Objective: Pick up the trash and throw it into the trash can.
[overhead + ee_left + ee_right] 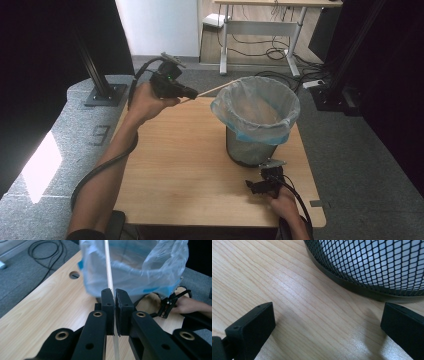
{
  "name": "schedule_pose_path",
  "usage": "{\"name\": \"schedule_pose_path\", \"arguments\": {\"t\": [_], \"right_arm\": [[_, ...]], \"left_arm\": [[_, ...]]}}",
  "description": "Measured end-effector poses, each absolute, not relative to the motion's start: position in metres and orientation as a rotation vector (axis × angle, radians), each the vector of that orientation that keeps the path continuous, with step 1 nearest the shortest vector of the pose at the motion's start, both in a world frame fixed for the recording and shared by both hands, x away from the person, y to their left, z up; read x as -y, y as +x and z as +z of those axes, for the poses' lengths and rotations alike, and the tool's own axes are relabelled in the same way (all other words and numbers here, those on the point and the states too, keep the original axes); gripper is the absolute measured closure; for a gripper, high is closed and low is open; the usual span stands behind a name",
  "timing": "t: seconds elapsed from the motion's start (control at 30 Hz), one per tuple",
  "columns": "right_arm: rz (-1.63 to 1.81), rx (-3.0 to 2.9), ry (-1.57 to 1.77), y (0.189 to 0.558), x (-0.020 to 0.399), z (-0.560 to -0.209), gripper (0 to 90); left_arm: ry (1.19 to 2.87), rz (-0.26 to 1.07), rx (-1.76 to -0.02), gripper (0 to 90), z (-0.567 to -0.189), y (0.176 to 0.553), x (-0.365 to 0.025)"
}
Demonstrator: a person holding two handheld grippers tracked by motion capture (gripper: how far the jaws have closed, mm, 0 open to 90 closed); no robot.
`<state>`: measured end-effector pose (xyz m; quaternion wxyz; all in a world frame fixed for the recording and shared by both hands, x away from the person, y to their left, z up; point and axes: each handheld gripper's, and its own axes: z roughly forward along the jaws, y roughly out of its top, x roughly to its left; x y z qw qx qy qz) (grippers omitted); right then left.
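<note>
Left gripper [192,94]: raised above the far left part of the table [175,165]; jaws pressed tight on a thin wooden stick [216,89].
Stick: points to the bin's rim; its tip seems to reach the plastic liner [250,97], though touching is hard to judge.
Mesh bin [247,150]: stands upright near the table's right edge.
Right gripper [327,322]: low on the table near the front right corner, just beside the bin's base; jaws wide apart, nothing between them.

One mark is showing: a dark figure like a "3" on the grey floor mat [75,135], left of the table [165,165], its reading uncertain.
</note>
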<state>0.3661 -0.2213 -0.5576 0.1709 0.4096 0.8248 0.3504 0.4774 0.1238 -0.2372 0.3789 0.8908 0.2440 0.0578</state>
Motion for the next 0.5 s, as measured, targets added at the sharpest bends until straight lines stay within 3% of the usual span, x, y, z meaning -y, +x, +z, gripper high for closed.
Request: {"name": "schedule_pose_path", "arguments": {"t": [0.33,0.43,0.5], "right_arm": [[0.996,-2.341,1.164,0.366,0.221,-0.558,0.0],[0.996,-2.341,1.164,0.366,0.221,-0.558,0.0],[0.995,-2.343,1.163,0.366,0.221,-0.558,0.0]], "left_arm": [[2.345,0.1,-0.565,86.0,-0.254,0.494,-0.056],[2.314,0.164,-0.582,84.6,-0.258,0.497,-0.044],[2.262,0.181,-0.608,67.4,-0.259,0.499,-0.043]]}}
